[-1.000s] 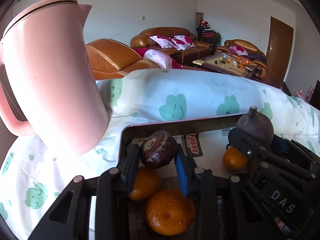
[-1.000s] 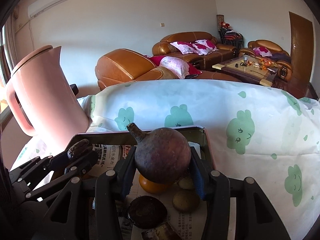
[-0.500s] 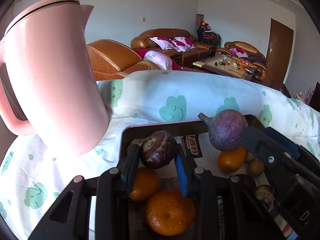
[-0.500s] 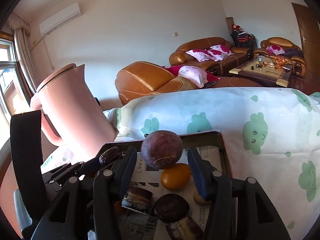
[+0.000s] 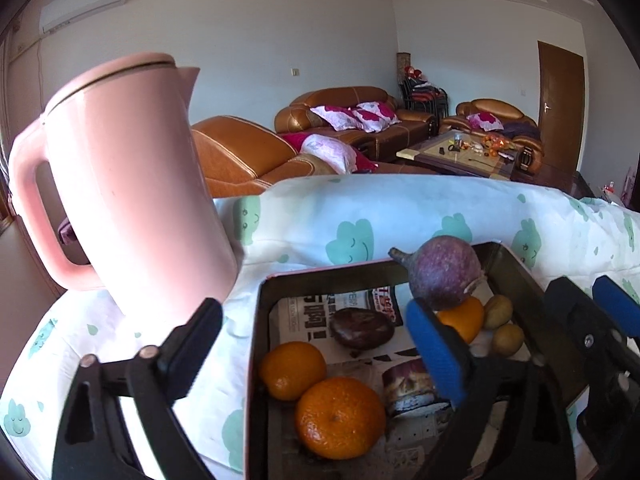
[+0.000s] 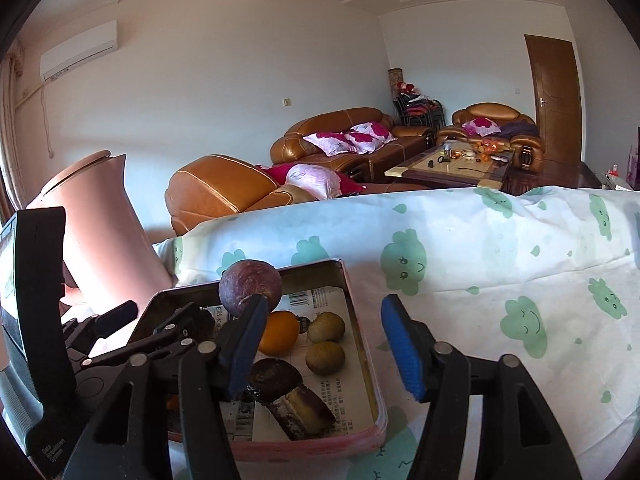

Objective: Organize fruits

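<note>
A dark metal tray [image 5: 258,320] lined with newspaper holds the fruit; it also shows in the right wrist view [image 6: 366,364]. A round purple fruit [image 5: 444,272] rests on top of an orange [image 5: 464,316] at the tray's far side; it also shows in the right wrist view [image 6: 250,286]. A dark brown fruit [image 5: 362,328] lies on the paper. Two oranges [image 5: 340,416] sit at the near left. Small green-brown fruits [image 6: 326,328] lie at the right. My left gripper [image 5: 316,344] is open over the tray's left side. My right gripper [image 6: 326,346] is open over its right edge.
A tall pink kettle [image 5: 124,200] stands close to the tray's left. The table carries a white cloth with green clouds [image 6: 500,280]. A cut dark piece of fruit [image 5: 408,388] lies in the tray. Sofas and a coffee table stand far behind.
Both grippers have opened and drawn back. The left let the dark brown fruit down onto the paper. The right let go of the purple fruit, which now rests on the orange.
</note>
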Motion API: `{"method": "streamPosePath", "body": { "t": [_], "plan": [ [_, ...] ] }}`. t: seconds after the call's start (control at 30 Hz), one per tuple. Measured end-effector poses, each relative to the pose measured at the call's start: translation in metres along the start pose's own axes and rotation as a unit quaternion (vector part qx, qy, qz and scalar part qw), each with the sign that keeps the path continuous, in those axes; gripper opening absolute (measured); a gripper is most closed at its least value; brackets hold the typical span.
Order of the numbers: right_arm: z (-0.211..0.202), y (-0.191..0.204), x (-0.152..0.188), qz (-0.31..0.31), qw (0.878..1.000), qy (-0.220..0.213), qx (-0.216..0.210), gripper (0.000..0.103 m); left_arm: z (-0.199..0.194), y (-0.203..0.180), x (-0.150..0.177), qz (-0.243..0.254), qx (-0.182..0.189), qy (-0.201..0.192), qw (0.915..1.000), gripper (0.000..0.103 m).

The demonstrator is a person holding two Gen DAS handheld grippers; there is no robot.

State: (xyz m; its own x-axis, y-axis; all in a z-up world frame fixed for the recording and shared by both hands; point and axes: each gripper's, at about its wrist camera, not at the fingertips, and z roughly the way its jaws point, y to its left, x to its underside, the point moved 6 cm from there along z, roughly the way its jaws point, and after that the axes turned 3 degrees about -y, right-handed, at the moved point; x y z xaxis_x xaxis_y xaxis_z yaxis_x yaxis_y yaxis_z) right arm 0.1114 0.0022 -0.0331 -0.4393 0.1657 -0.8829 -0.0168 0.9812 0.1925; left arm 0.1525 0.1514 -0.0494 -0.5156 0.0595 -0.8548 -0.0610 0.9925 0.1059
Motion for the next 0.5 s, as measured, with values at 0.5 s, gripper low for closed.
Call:
{"method": "streamPosePath", "body": {
  "t": [0.5],
  "plan": [
    [-0.029, -0.004, -0.006, -0.003, 0.998, -0.066, 0.025, 0.073, -0.031, 0.002, 0.013, -0.017, 0.001, -0.02, 0.9996, 0.103]
  ]
}}
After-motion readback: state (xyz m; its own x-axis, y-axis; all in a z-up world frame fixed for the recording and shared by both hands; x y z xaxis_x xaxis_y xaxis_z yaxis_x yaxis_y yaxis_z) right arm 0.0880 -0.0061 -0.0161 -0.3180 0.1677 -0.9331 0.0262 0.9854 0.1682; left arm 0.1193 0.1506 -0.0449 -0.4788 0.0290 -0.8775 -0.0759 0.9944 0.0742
